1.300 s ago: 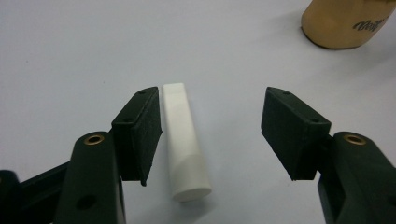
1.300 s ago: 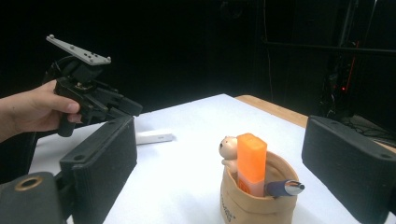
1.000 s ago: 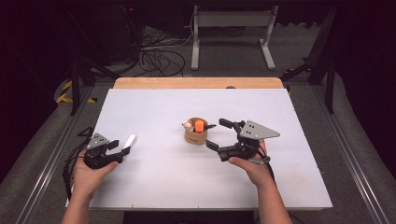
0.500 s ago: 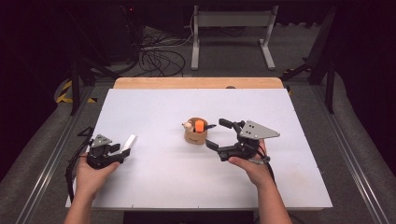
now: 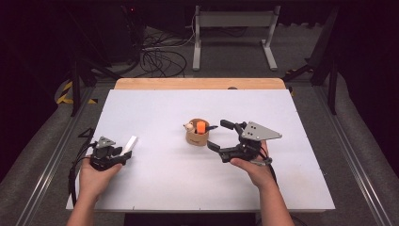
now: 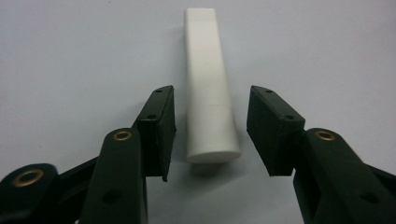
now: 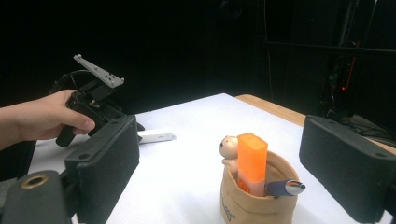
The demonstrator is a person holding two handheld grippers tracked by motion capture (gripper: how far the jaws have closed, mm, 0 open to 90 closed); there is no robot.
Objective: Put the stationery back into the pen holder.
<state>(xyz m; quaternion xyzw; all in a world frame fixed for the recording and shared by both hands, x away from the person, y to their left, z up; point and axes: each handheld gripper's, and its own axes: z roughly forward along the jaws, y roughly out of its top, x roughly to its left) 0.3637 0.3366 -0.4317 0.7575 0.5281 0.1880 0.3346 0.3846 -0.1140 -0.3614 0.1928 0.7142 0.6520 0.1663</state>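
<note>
Narrowly, closing left claw (image 6: 210,133) flanks white tube (image 6: 208,88).

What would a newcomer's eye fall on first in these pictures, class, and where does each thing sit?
Likely the bright orange marker, upright in a small tan pouch mid-table beside a blue pen. Next, the white tube lying flat near the table's left edge, between the left gripper's fingers, which have just been closing but do not yet touch it. The right gripper stands open beside the pouch.
</note>
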